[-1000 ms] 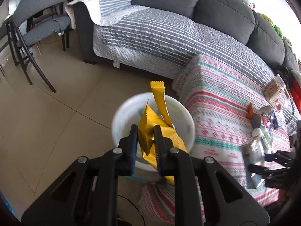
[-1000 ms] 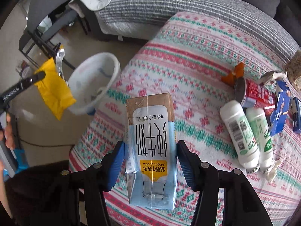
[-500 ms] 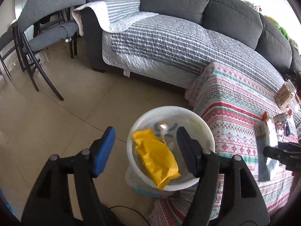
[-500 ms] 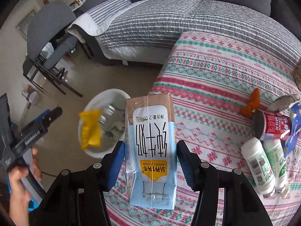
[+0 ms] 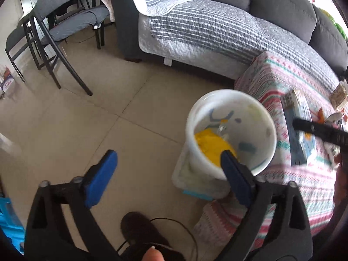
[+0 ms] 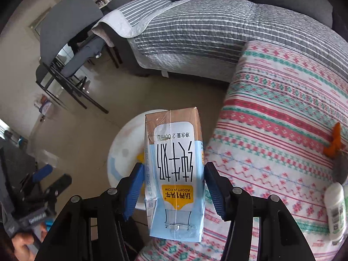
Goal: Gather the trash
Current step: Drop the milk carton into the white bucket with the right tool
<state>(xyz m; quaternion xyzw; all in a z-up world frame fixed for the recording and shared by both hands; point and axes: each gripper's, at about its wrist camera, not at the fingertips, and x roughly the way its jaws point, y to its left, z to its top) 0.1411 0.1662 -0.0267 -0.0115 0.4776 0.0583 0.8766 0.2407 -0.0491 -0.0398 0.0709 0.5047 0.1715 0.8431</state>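
Between the blue pads of the right tongs [image 6: 174,187] sits a milk carton [image 6: 174,169], gripped on both sides and held upside down so its printed text reads inverted and its brown end points away from the camera. Beyond the carton's far end, directly ahead of these tongs, a white bucket [image 6: 121,152] stands on the tiled floor [image 6: 71,139], most of it hidden behind the carton. To the right of the tongs spreads a table covered in a patterned cloth [image 6: 282,117]; on it lie an orange scrap [image 6: 333,141] well off to the right and two white bottles [image 6: 335,211] close to the right edge of the view.

The left tongs [image 5: 167,171] stand wide apart and hold nothing. Their right pad overlaps the bucket's [image 5: 269,134] near rim in the left view, while the left pad hangs over bare floor [image 5: 87,117]. Inside the bucket lies a yellow wrapper [image 5: 211,145] against the near wall, with other small bits of trash too blurred to name. Right of the left tongs, the milk carton [image 5: 298,117] appears motion-blurred above the table edge, pinched by the other tool. A grey sofa [image 5: 217,28] with a striped cover runs across the background ahead of both tongs, and a dark chair [image 5: 61,26] stands to the far left.
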